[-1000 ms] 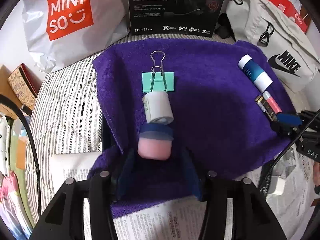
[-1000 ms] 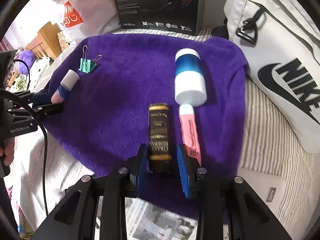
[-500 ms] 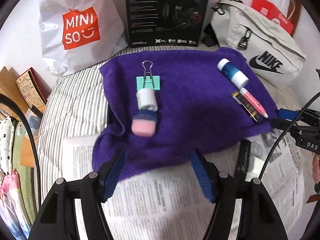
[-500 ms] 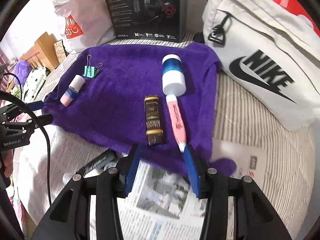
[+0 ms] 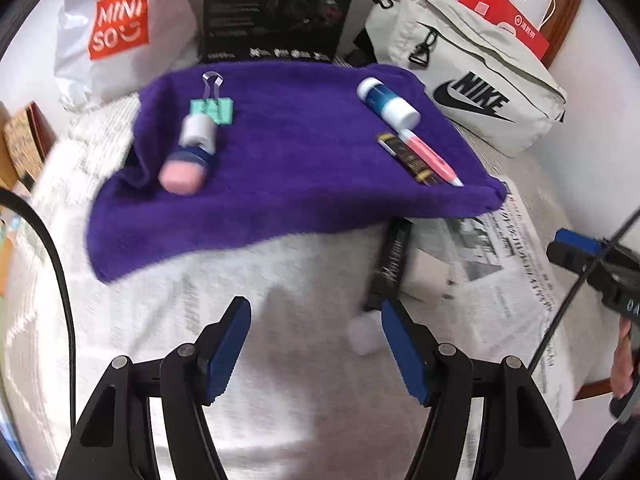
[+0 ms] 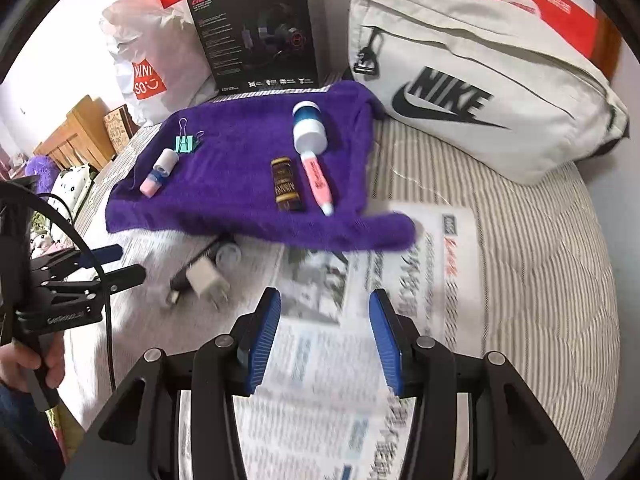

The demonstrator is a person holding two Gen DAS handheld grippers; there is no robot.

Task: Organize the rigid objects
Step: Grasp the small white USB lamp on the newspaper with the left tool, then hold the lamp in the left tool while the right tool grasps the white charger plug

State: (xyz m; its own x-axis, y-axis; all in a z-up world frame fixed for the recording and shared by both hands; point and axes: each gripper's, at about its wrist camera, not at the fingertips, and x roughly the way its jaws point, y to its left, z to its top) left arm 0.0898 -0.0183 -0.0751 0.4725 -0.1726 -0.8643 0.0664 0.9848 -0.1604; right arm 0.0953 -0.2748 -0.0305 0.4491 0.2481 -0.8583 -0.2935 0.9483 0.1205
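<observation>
A purple towel point(image 5: 288, 168) point(image 6: 240, 184) lies on the bed and carries a teal binder clip point(image 5: 212, 110) point(image 6: 186, 144), a white roll point(image 5: 198, 132) point(image 6: 166, 160), a pink eraser with a blue band point(image 5: 182, 174) point(image 6: 151, 186), a blue and white tube point(image 5: 386, 100) point(image 6: 309, 128), a dark gold-trimmed bar point(image 5: 408, 158) point(image 6: 286, 190) and a pink pen point(image 5: 432, 158) point(image 6: 318, 180). My left gripper point(image 5: 316, 320) is open and empty over the newspaper. My right gripper point(image 6: 324, 316) is open and empty, back from the towel.
On the newspaper point(image 6: 420, 280) in front of the towel lie a black pen-like bar point(image 5: 392, 264), a white charger plug point(image 6: 206, 278) and a small white cap point(image 6: 228, 256). Behind the towel stand a Miniso bag point(image 5: 116, 28), a black box point(image 5: 276, 8) and a Nike bag point(image 5: 468, 92).
Both grippers let go of their objects and pulled back from the towel. The eraser and the dark bar now lie free on the towel.
</observation>
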